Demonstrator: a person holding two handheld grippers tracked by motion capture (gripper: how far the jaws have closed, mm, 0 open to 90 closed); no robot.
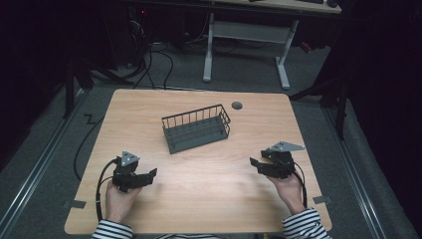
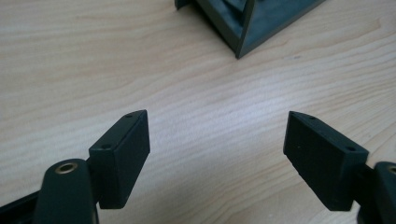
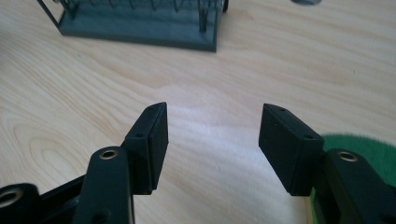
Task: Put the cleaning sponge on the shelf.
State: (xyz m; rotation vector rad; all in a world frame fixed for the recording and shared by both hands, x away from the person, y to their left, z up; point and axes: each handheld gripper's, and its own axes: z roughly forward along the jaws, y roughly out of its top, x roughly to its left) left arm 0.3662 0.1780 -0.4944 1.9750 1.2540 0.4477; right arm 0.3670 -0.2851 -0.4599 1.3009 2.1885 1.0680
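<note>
Wooden table (image 1: 199, 169) bearing a wire basket (image 1: 196, 128), dark room around

1 wire basket (image 1: 196, 128), 2 tongs (image 1: 141, 179) (image 1: 263, 166), 1 table (image 1: 209, 199), perhaps 1 grommet (image 1: 237, 105).

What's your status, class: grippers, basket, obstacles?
Left gripper open, empty. Right gripper open, empty. Wire basket mid-table, untouched. Nothing between.
</note>
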